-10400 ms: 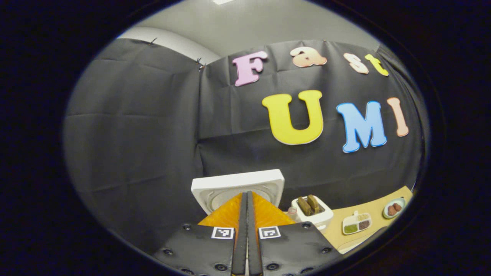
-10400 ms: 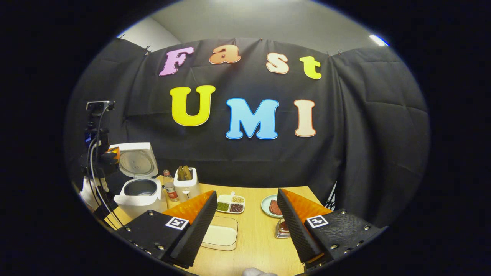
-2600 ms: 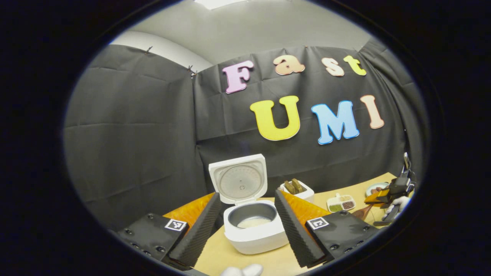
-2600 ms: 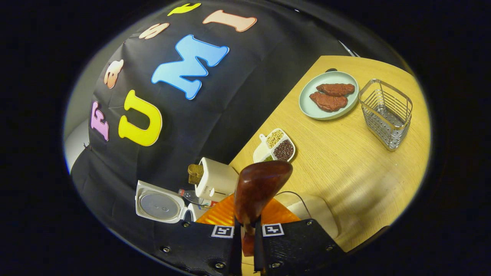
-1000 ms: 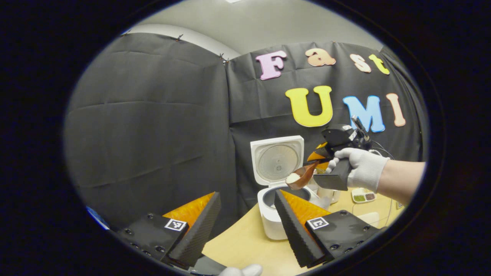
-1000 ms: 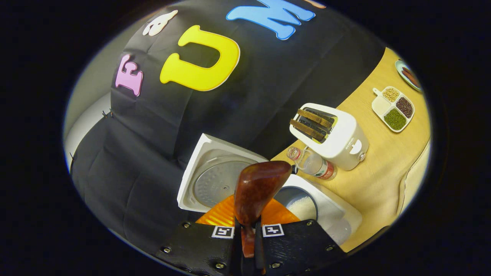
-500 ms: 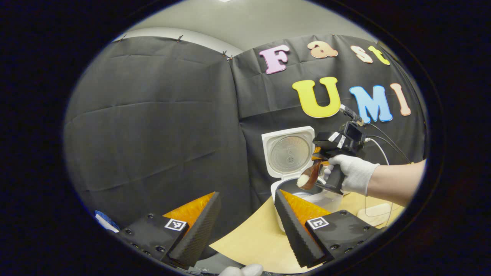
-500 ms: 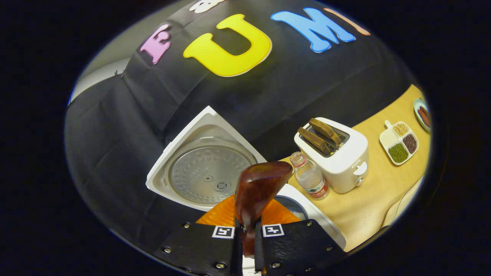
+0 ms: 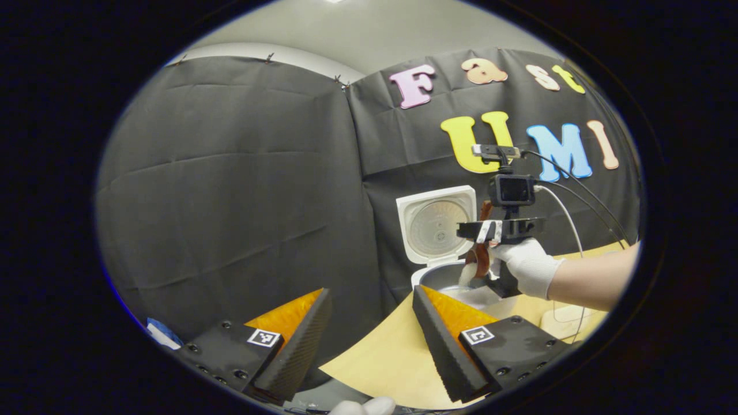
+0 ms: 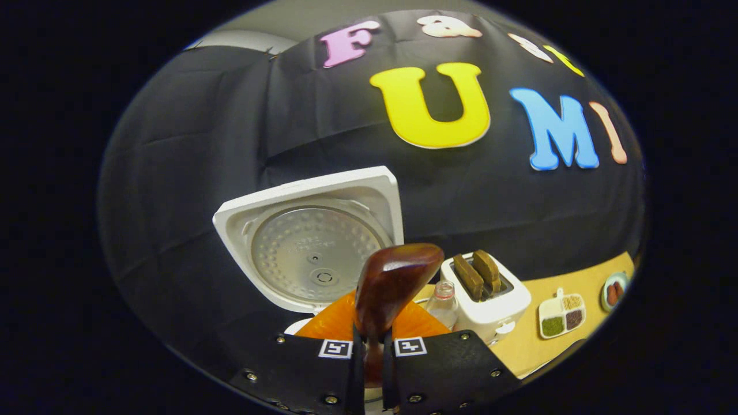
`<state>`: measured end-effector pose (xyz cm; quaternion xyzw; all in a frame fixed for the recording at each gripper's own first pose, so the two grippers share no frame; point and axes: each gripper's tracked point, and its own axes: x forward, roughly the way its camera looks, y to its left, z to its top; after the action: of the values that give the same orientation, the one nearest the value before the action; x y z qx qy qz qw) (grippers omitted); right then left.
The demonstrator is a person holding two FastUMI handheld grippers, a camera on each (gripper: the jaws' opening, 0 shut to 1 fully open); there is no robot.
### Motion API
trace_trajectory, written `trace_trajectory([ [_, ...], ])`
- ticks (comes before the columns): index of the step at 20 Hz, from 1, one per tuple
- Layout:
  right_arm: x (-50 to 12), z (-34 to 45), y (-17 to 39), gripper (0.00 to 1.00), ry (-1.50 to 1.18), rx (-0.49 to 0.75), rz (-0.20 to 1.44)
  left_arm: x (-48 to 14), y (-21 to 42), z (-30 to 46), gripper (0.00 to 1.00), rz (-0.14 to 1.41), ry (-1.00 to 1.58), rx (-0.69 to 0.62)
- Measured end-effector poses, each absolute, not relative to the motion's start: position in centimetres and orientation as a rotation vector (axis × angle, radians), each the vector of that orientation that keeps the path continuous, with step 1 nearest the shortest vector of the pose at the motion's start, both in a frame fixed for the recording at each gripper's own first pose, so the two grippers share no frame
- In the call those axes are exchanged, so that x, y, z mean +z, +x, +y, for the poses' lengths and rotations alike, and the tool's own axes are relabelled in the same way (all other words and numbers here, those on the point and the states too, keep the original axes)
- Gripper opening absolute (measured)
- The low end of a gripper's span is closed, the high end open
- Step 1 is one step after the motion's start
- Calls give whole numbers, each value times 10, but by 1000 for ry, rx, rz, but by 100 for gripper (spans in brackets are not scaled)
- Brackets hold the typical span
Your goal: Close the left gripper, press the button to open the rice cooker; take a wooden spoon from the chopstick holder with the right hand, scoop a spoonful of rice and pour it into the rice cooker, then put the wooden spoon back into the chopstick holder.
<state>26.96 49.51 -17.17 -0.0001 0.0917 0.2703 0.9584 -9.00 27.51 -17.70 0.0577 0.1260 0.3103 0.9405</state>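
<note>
Two grippers are in your hands. Your left gripper [image 9: 369, 340] hangs with its fingers spread wide and nothing between them, over the near edge of the light wooden table [image 9: 380, 357]. Your right gripper [image 10: 369, 369] has its fingers pressed together on the handle of the dark reddish-brown wooden spoon [image 10: 392, 282].

In the left gripper view, your white-gloved right hand [image 9: 527, 268] holds that gripper above the white rice cooker [image 9: 455, 282], whose square lid stands upright and open at the table's far left corner. The spoon bowl [image 9: 477, 262] is tipped on edge over the grey inner pot, with a white clump of rice [image 9: 468, 274] at its lower lip; whether rice is falling you cannot tell at this size.

In the right gripper view, the spoon bowl rises in front of the open lid [image 10: 311, 242]. A clear plastic bottle [image 10: 441, 308] stands just beside the cooker, next to it a white toaster [image 10: 487, 302] with two brown slices. Farther along the back edge lie a white divided dish of beans [image 10: 562, 320] and a pale green plate [image 10: 612, 291].
</note>
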Motion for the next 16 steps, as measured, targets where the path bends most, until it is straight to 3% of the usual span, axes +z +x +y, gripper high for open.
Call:
trace_trajectory([
  [3, -171, 506, 256, 12, -129, 590, 112, -176, -88, 275, 96, 257, 121, 632],
  [7, -172, 512, 249, 12, -312, 634, 11, -175, -86, 273, 100, 250, 122, 629],
  [16, -167, 515, 242, 12, -405, 683, -56, -179, -86, 271, 100, 264, 113, 621],
])
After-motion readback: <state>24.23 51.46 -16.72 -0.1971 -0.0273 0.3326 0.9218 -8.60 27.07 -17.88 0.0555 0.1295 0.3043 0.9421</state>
